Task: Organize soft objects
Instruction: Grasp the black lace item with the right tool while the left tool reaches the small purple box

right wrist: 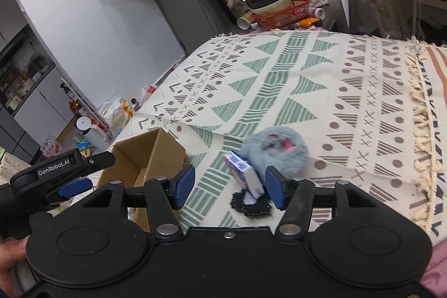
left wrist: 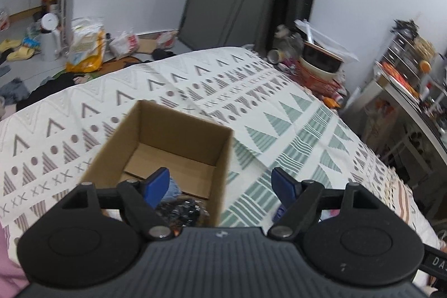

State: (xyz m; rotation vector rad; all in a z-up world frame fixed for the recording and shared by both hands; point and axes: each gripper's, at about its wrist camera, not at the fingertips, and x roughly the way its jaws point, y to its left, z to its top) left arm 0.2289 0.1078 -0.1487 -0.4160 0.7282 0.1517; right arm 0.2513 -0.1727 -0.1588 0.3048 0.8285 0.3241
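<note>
**Both grippers empty over the bed**

On the left, an open box (right wrist: 148,158) stands on the patterned blanket (right wrist: 321,91) that covers the bed. Inside it, the left wrist view shows a blue cloth (left wrist: 174,187) and a dark crumpled item (left wrist: 181,210) lying on the bottom at the near wall. The left gripper (left wrist: 220,186) hangs over the box's near right corner, its blue fingers (left wrist: 156,185) wide apart with nothing between them.

Further right, the right gripper (right wrist: 227,186) is above the blanket beside the box, its fingers (right wrist: 184,183) apart and clamped on nothing. Seen between them, lower down on the blanket, a small white-and-purple pack (right wrist: 244,172) leans tilted on a black cloth patch (right wrist: 251,205). Just behind the pack, touching it, sits a fluffy grey-blue toy (right wrist: 275,148) with pink marks.
</note>
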